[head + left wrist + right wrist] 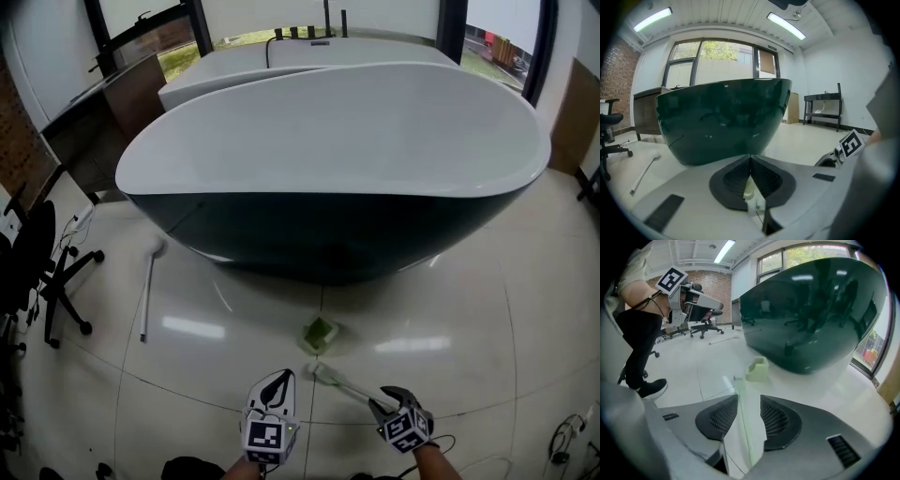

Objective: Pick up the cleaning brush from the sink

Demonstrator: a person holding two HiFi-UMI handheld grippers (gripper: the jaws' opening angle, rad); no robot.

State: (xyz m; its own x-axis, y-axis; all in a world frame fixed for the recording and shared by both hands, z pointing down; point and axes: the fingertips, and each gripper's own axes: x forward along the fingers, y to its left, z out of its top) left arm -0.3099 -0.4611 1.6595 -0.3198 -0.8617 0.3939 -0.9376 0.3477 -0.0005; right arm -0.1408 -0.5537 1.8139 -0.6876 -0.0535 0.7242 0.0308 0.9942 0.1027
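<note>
The cleaning brush [339,382] is a pale stick with a whitish head. It lies slanted low over the floor, its handle [747,427] running back between the pads of my right gripper [380,403]. Those jaws [749,399] stand wide, so the handle lies between them unpressed. A pale green box-shaped piece [319,335] [758,369] sits on the floor just beyond the brush tip. My left gripper [278,379] hovers beside it, jaws [750,159] shut tip to tip, with a pale sliver in the slit behind that I cannot identify. The big tub [337,141] stands ahead.
The tub's dark outer wall [722,117] [811,315] rises close in front. A white pole [147,291] lies on the tiles at the left, near an office chair [47,272]. A person's leg and shoe [647,380] are beside the right gripper. A black rack [825,105] stands at the far wall.
</note>
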